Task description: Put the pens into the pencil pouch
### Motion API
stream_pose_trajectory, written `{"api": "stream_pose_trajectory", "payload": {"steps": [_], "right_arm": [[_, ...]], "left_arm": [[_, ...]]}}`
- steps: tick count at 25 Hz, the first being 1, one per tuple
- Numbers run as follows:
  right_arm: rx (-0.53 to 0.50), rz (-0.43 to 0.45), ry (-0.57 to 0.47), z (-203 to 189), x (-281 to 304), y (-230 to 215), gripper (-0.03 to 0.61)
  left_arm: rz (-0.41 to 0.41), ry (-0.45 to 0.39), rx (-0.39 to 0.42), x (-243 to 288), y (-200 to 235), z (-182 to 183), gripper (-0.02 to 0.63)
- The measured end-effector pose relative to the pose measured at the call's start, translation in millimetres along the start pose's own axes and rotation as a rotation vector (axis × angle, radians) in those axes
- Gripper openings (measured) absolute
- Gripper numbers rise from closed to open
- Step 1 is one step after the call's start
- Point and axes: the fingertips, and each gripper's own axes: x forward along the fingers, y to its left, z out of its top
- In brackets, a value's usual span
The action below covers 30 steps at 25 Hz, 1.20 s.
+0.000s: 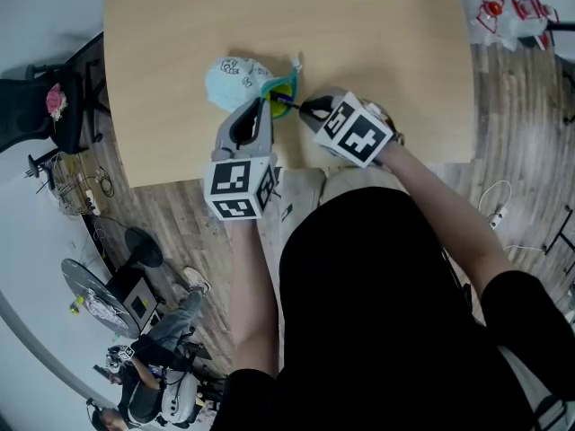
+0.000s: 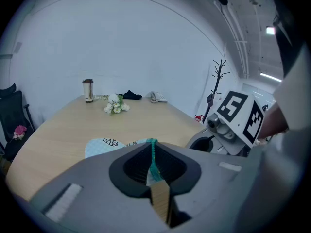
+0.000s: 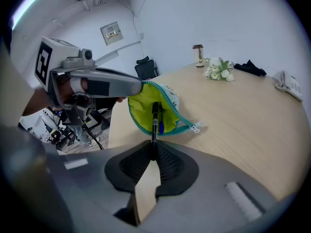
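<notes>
A pale blue pencil pouch (image 1: 235, 81) with a lime-green lining (image 3: 146, 114) lies on the wooden table (image 1: 377, 43), its mouth held open. My left gripper (image 1: 260, 106) is shut on the pouch's teal zipper edge (image 2: 153, 159) and lifts it. Just to the right, my right gripper (image 1: 301, 109) is shut on a black pen (image 3: 155, 123), whose far end reaches into the open mouth. A blue pen (image 3: 161, 126) lies inside the pouch beside it. The zipper pull (image 3: 196, 127) rests on the table.
At the table's far end stand a tumbler (image 2: 87, 90), a small flower bunch (image 2: 115, 104), a dark cloth (image 2: 131, 95) and a phone (image 2: 157, 97). A black office chair (image 1: 40, 106) stands left of the table. Plastic bags (image 1: 512, 7) lie on the floor at the right.
</notes>
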Motion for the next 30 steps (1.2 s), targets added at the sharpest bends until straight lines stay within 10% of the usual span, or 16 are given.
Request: {"api": "stream_pose_trajectory", "payload": {"steps": [30], "right_arm": [[0.016, 0.004, -0.031, 36.8, 28.3, 16.9, 0.046]], "left_arm": [[-0.042, -0.002, -0.004, -11.5, 1.5, -8.1, 0.017]]}}
